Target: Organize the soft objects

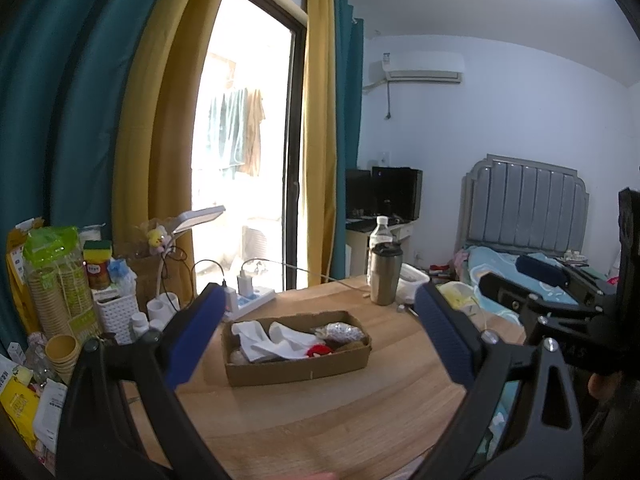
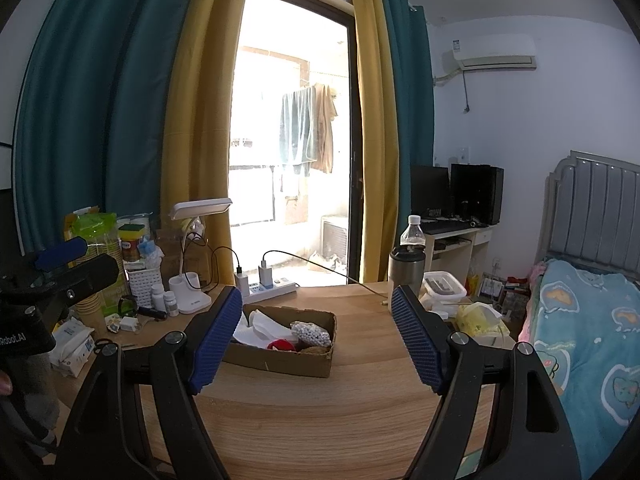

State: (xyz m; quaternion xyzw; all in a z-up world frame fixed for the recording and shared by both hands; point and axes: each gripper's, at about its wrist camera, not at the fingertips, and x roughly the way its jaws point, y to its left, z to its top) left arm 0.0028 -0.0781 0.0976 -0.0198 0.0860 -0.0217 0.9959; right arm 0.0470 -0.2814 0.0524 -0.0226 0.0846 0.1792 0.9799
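In the cardboard box [image 1: 298, 364] on the bench [image 1: 320, 408], the white cloths [image 1: 276, 340] cover most of what lies under them. Only a small part of a red soft thing [image 1: 319, 351] shows, and its shape cannot be told. In the right wrist view the left claw's blue pad [image 2: 216, 338] hides the box's left end. The bench's near edge is cut off by both pictures' bottom edges. Labels on the packets at the bench's left edge [image 1: 18, 396] are too small to read.
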